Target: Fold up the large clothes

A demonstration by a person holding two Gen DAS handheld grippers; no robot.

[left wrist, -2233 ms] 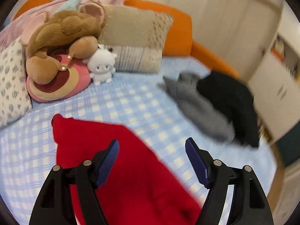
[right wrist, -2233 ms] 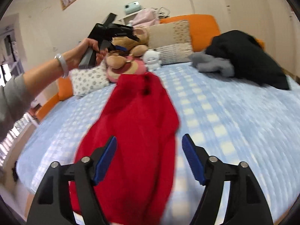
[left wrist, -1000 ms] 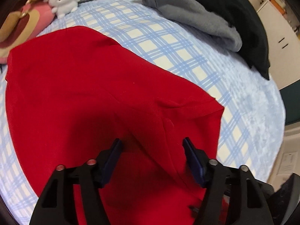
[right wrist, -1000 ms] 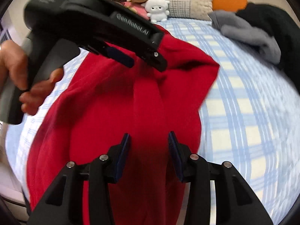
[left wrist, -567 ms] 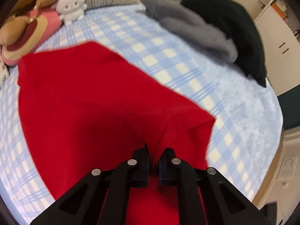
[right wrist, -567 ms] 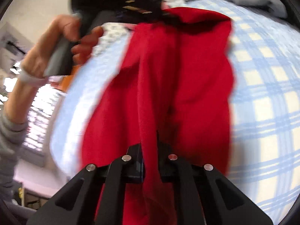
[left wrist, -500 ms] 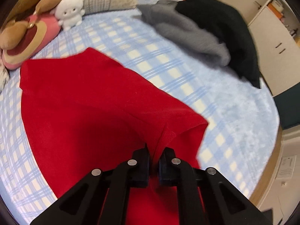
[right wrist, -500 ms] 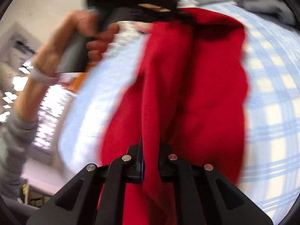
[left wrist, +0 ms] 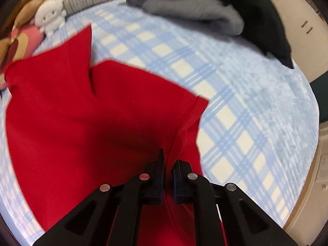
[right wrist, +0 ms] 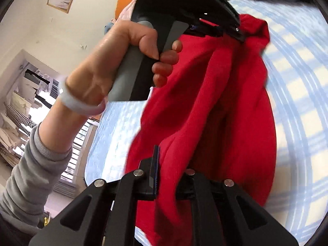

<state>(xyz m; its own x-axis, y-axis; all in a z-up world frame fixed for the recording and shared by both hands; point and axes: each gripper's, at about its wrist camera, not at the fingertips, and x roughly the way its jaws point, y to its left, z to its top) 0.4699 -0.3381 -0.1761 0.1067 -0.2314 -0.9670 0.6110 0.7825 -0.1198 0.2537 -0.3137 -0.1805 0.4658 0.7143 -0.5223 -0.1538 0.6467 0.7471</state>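
both the left tool (left wrist: pixel 168 162) and the right tool (right wrist: pixel 167 164) are clamped on the red garment (left wrist: pixel 86 110), lifted partly off the bed (left wrist: pixel 256 102), centre frame. no fold is complete; folding remains.

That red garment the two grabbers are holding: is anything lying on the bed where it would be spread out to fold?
Nothing visible does. The left gripper and right gripper both clamp the red garment directly. The checked bedspread beside it is bare; the grey garment, black garment and white plush toy sit at the far end.
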